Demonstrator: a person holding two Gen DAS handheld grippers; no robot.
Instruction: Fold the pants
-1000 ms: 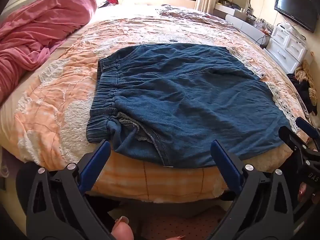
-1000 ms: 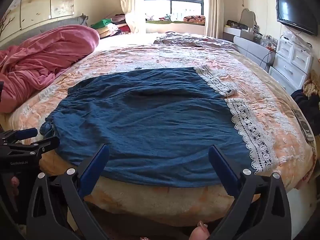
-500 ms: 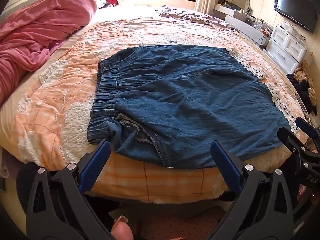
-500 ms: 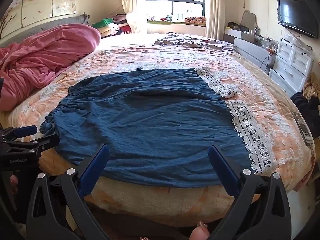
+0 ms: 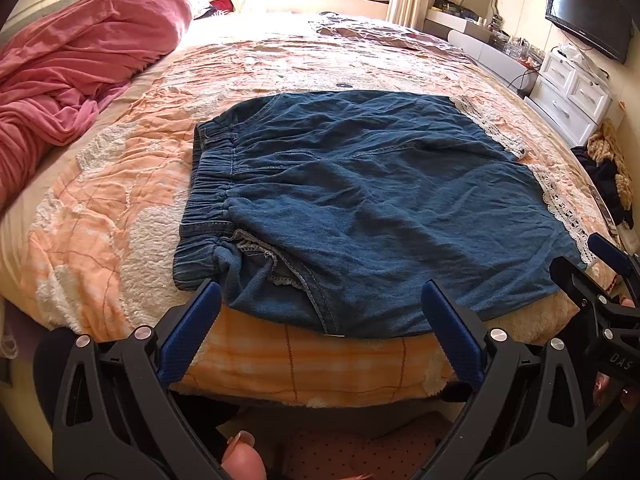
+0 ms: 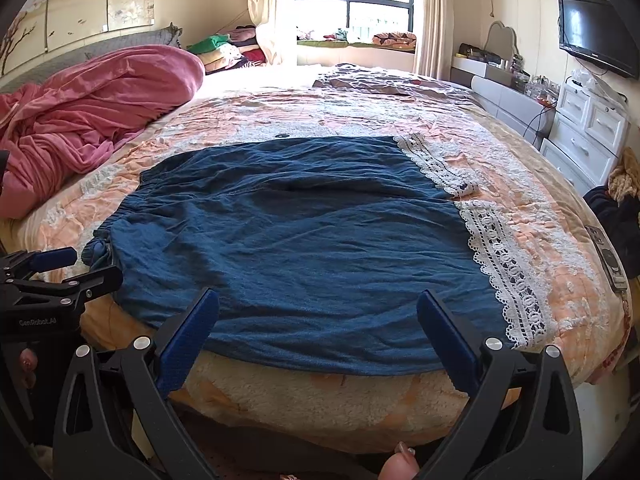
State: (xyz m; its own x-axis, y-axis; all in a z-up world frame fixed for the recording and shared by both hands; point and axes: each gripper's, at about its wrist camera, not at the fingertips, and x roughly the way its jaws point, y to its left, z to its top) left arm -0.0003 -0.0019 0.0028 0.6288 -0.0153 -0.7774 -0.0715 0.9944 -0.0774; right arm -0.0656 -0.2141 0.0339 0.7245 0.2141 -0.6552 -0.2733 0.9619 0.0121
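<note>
Lying flat on the peach quilted bedspread (image 5: 120, 184), the blue pants (image 5: 360, 200) reach the bed's near edge, elastic waistband toward the heaped pink blanket (image 5: 72, 72). White lace trim (image 6: 504, 272) borders the pants on the side toward the white drawers (image 6: 588, 136) and wall television (image 6: 596, 40). The left gripper (image 5: 320, 312) and right gripper (image 6: 318, 316) hover at that edge, jaws wide apart, holding nothing.

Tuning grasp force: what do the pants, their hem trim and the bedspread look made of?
Pants: soft, thin denim-like woven, matte; visible topstitching, fine wrinkles, gathered elastic waistband.
Trim: white openwork lace, probably cotton; holes show the bedspread through.
Bedspread: peach quilted fabric with fuzzy white patches, fleecy at the near edge; exact fibre unclear.
</note>
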